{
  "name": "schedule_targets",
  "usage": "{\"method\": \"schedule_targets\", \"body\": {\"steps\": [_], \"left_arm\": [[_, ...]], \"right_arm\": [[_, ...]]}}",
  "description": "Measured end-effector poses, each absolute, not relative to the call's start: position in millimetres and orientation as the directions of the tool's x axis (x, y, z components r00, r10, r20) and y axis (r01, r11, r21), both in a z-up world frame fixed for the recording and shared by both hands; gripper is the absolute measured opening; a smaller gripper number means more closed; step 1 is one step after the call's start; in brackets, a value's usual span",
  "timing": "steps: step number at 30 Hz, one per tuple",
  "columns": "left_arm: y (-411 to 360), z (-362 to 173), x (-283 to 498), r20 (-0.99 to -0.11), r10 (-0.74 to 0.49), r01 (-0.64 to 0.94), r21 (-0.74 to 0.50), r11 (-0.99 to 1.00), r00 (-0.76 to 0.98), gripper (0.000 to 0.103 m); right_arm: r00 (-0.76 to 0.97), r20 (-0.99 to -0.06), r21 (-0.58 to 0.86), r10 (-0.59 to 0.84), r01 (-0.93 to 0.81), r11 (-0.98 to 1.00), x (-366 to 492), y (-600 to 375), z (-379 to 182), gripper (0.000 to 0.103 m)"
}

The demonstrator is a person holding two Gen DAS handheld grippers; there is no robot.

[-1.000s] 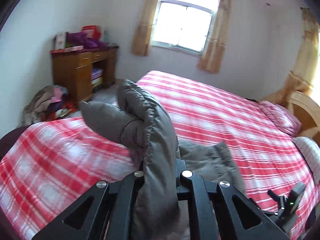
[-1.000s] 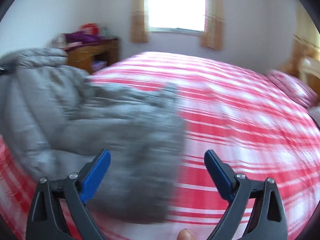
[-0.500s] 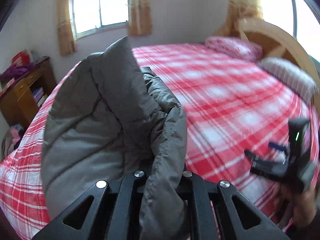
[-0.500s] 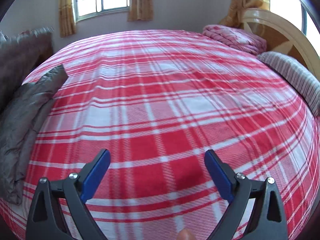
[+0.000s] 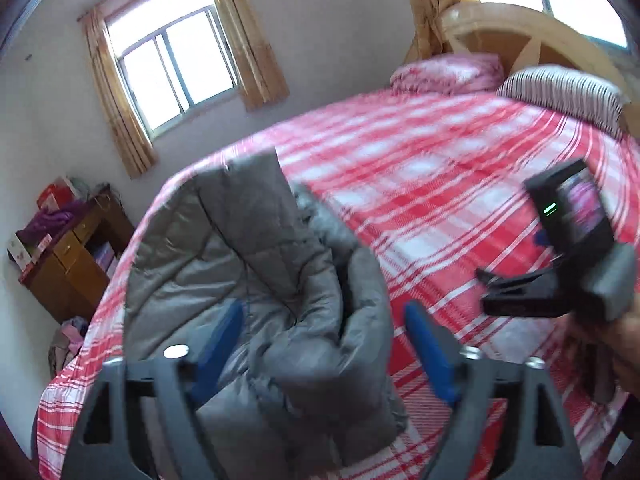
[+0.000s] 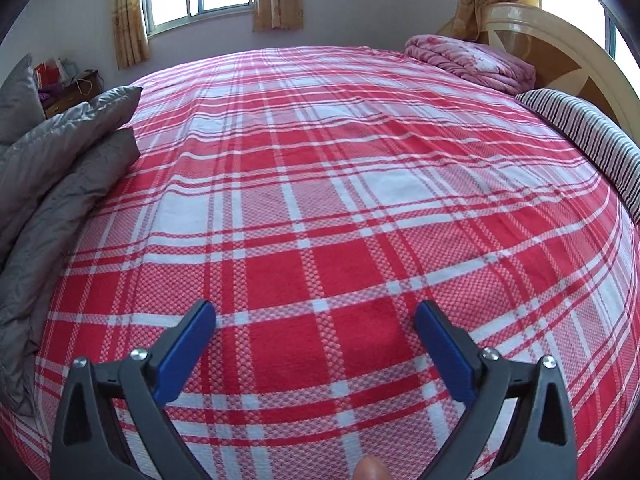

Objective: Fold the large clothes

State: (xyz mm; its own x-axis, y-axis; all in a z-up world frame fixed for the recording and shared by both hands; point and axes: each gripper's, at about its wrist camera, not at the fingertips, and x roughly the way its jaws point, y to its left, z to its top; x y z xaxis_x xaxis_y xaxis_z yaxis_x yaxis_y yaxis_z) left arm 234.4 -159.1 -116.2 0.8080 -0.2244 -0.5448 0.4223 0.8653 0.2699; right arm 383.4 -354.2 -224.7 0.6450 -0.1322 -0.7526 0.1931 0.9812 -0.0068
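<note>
A grey quilted down jacket (image 5: 248,280) lies bunched on the red plaid bed (image 5: 440,168). My left gripper (image 5: 324,340) is open, its blue pads apart on either side of a fold of the jacket, gripping nothing. The jacket also shows at the left edge of the right wrist view (image 6: 52,184). My right gripper (image 6: 316,344) is open and empty, low over bare plaid bedspread (image 6: 340,200). It also shows at the right in the left wrist view (image 5: 560,264), held in a hand, to the right of the jacket.
A folded pink quilt (image 6: 472,60) and a striped pillow (image 6: 588,140) lie by the wooden headboard (image 6: 560,52). A wooden desk (image 5: 68,264) with clutter stands left of the bed, clothes heaped on the floor (image 5: 66,340) beside it. A curtained window (image 5: 172,68) is behind.
My left gripper opened and let go of the jacket, which dropped onto the bed. Both views swung right toward the headboard. The right gripper stayed open.
</note>
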Motion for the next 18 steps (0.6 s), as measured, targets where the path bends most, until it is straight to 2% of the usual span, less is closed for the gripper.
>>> {"method": "schedule_targets", "body": {"steps": [2,5,6,7,9,11,12,15,18], "left_arm": [[-150,-104,223,-0.514,-0.239,0.419,0.268,0.868,0.824,0.092],[-124,-97,231,-0.497,-0.18,0.35,0.271,0.897,0.849,0.092],[-106,-96,244,-0.501,-0.119,0.285,0.269,0.92,0.857,0.092],[-92,-95,255,-0.511,-0.072,0.233,0.259,0.937,0.857,0.092],[-49,-93,287,-0.554,0.03,0.088,0.184,0.979,0.832,0.092],[-12,-91,310,-0.571,0.109,-0.05,0.117,0.992,0.814,0.092],[12,-91,326,-0.582,0.162,-0.142,0.08,0.987,0.797,0.092],[52,-97,358,-0.636,0.198,-0.259,-0.003,0.966,0.746,0.092],[63,-105,378,-0.658,0.191,-0.291,-0.044,0.956,0.728,0.092]], "right_arm": [[0.638,-0.757,-0.022,-0.141,0.191,0.981,385,-352,-226,0.103],[0.634,-0.76,-0.024,-0.142,0.191,0.981,385,-352,-226,0.103],[0.633,-0.761,-0.025,-0.143,0.192,0.981,385,-352,-224,0.1],[0.632,-0.762,-0.029,-0.144,0.19,0.981,386,-351,-222,0.092],[0.635,-0.763,-0.008,-0.117,0.172,0.985,389,-348,-215,0.082],[0.638,-0.766,0.042,-0.072,0.161,0.986,395,-344,-203,0.081],[0.657,-0.752,0.06,-0.055,0.151,0.987,399,-338,-189,0.08],[0.721,-0.693,0.081,-0.016,0.1,0.992,412,-312,-142,0.076],[0.765,-0.643,0.067,0.02,0.031,0.997,425,-273,-93,0.076]]}}
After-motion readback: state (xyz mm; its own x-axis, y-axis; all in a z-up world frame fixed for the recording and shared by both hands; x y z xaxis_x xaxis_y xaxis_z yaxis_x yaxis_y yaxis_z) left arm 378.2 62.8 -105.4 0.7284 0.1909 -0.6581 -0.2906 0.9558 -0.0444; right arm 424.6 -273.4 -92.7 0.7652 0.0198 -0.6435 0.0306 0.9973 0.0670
